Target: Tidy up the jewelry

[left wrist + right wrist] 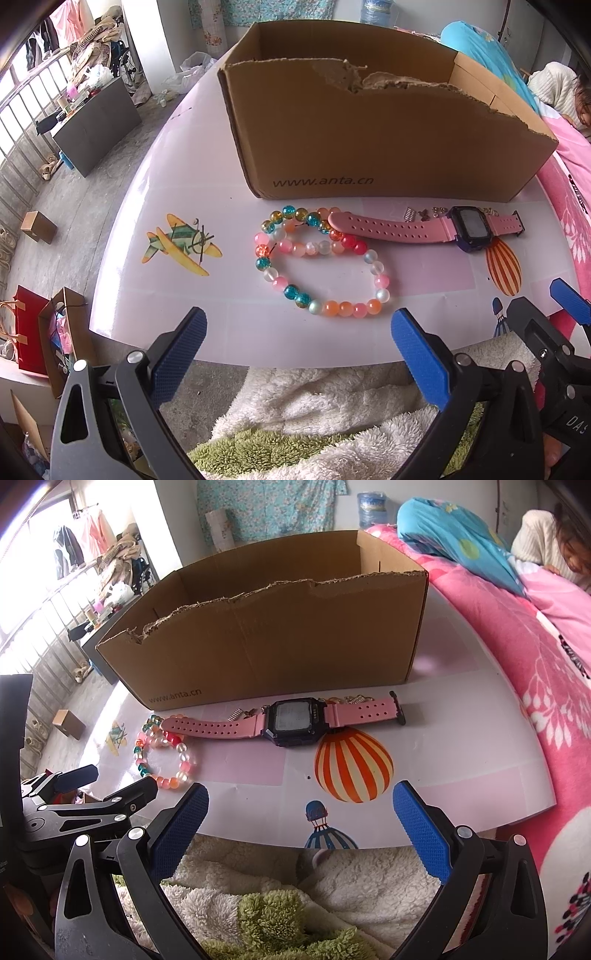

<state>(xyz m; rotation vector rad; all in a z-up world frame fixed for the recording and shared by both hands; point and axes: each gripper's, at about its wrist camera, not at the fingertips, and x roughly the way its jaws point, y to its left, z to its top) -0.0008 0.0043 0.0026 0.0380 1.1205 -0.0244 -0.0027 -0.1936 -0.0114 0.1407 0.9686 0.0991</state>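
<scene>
Now | cardboard box (369, 140) interior hidden | bracelets (321, 266), watch (291, 720) outside | both tongs released

On the table (184, 177), bracelets (321, 262) lie left of the watch (424, 229), before the box (369, 133).

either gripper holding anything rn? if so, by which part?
Nothing is held. The left gripper and right gripper both hang open at the table's near edge, short of the bead bracelets and the pink watch, which lie untouched on the table.
</scene>
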